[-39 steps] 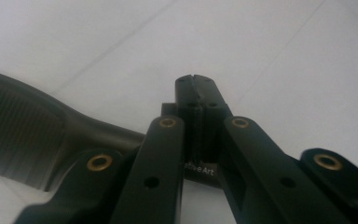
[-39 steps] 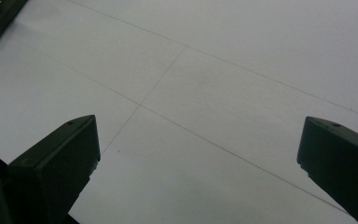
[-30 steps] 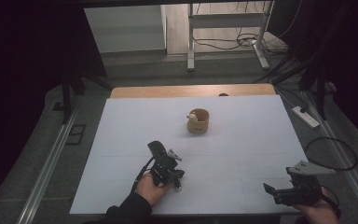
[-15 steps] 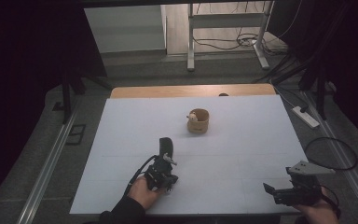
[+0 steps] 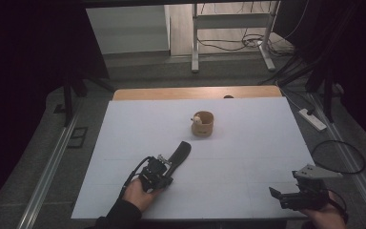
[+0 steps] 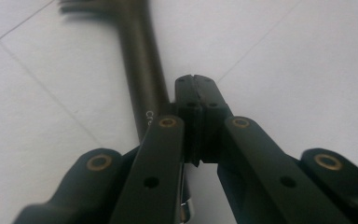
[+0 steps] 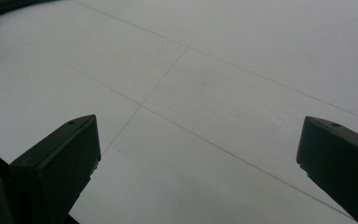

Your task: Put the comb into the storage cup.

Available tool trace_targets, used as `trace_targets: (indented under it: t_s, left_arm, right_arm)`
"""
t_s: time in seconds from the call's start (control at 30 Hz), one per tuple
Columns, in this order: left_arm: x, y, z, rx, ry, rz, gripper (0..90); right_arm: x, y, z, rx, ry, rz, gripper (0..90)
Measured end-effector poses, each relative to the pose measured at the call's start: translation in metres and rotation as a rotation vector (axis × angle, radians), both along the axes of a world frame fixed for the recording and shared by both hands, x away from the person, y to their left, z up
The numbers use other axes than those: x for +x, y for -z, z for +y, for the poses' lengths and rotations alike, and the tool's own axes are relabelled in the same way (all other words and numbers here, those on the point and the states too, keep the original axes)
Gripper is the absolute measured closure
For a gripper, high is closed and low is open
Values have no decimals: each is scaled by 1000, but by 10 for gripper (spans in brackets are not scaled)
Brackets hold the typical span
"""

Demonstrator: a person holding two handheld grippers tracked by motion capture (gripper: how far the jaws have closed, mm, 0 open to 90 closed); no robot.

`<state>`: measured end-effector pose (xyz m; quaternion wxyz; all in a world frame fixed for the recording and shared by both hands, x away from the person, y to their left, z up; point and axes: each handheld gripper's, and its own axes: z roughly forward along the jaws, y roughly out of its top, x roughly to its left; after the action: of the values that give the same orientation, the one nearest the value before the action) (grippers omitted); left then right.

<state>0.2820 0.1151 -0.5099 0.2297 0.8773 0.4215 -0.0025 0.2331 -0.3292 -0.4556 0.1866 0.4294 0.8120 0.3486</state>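
Nearest me, my right gripper (image 5: 275, 195) hangs over the near right corner of the white table (image 5: 124, 143), off to the side so that it isn't in the way. Its jaws are spread wide and have nothing between them, and in the right gripper view (image 7: 198, 135) I see bare tabletop through the gap. A little further in, my left gripper (image 5: 167, 166) lies low over the sheet, its jaws clenched pad against pad with just a thin seam where they meet (image 6: 196, 80). The black utensil (image 6: 140, 56) runs along the left flank of those jaws and passes under the left link. Its near end is hidden there, so I cannot tell whether it is nipped or just lying alongside. Its far end looks like fork tines, though it's blurred. From above, the utensil (image 5: 181, 151) sticks out past my jaw tips and points up and right, toward the wooden cup (image 5: 203, 125), which I judge is where it is meant to go. The cup stands upright, well apart from the utensil tip, mid-table, with a small pale thing (image 5: 197, 119) at its rim. Beyond it is the table's bare wooden edge (image 5: 171, 93).
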Motion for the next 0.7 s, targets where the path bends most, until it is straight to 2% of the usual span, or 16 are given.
trace_targets:
  t_s: [0.23, 0.33, 0.53, 0.63, 0.7]
  left_arm:
    - [2, 0, 5, -2, -22, -1, 877]
    - [1, -1, 3, -5, -8, -1, 876]
    - [-4, -10, -2, -30, 15, -34, 825]
    - [-7, -15, -2, -38, 12, -53, 793]
    - [-8, -18, 0, -45, 4, -65, 741]
  right_arm:
    - [0, 0, 0, -1, -2, 0, 0]
    - [0, 0, 0, -2, -2, 0, 0]
    - [0, 0, 0, 1, -2, -1, 0]
    - [0, 0, 0, 0, -4, -2, 0]
    - [0, 0, 0, 1, -3, -2, 0]
